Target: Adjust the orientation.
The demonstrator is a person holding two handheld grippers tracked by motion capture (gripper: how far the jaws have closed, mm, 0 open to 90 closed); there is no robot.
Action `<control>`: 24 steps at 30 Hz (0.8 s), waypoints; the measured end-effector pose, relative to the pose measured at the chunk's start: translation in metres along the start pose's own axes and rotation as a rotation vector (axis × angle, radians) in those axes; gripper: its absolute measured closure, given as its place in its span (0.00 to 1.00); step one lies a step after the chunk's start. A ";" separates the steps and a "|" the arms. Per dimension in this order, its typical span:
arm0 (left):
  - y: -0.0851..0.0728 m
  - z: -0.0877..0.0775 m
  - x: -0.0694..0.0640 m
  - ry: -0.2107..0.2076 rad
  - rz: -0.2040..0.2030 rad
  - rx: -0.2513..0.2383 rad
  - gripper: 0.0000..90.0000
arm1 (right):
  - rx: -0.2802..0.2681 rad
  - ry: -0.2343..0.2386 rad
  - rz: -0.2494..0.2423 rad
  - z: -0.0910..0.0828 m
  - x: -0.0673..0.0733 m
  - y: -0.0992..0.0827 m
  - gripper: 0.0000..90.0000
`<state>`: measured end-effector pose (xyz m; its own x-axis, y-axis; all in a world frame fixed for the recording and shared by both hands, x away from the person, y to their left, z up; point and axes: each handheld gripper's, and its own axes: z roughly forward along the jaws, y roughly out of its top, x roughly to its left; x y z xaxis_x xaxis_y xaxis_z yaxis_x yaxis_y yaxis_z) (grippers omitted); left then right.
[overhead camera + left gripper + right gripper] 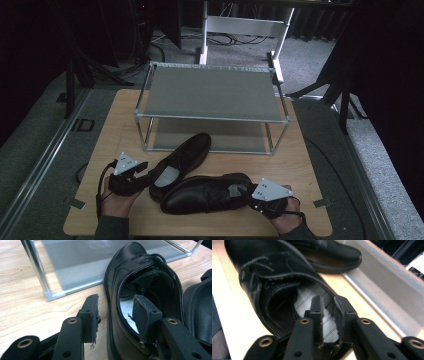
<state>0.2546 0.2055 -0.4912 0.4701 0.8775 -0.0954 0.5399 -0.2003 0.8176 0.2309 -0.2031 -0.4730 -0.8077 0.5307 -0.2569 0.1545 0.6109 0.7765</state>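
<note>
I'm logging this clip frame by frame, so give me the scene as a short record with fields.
Surface: wooden table
Rack: two-tier metal shoe rack, both shelves bare
Far shoe: black, toe toward rack
Near shoe: black, lying crosswise
Left hand-held gripper: open, jaws straddling far shoe's heel wall
Right hand-held gripper: nearly closed at near shoe's heel; grip unclear

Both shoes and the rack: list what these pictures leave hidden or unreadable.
- Nearer shoe: its heel, in the high view, lies under the right gripper.
- Right gripper's hold: in its own view the narrow gap between the jaws is blurred, so contact with the heel rim is unclear.
- Farther shoe: its heel is cut off by the bottom edge of the left gripper view.
- Rack: its lower shelf is shaded by the top shelf in the high view.
</note>
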 end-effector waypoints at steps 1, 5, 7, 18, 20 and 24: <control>0.000 0.000 0.000 0.000 0.002 0.000 0.62 | -0.009 -0.016 -0.012 0.000 0.000 0.002 0.72; 0.000 0.001 0.000 -0.003 0.004 0.003 0.62 | 0.024 -0.066 -0.061 0.006 -0.002 0.007 0.62; 0.000 0.002 0.000 -0.004 0.004 0.003 0.62 | 0.038 -0.098 -0.058 0.012 -0.007 0.007 0.61; 0.000 0.005 0.000 -0.011 0.004 0.010 0.62 | 0.115 -0.010 0.060 0.047 -0.047 0.017 0.58; 0.000 0.006 -0.001 -0.013 0.003 0.010 0.62 | 0.154 0.012 0.059 0.058 -0.049 0.019 0.62; -0.001 0.005 0.001 -0.014 0.003 0.008 0.62 | 0.208 0.030 0.053 0.070 -0.052 0.018 0.78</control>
<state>0.2581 0.2040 -0.4951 0.4808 0.8710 -0.1011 0.5440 -0.2060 0.8134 0.3160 -0.1785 -0.4863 -0.8116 0.5493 -0.1990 0.3090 0.6925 0.6519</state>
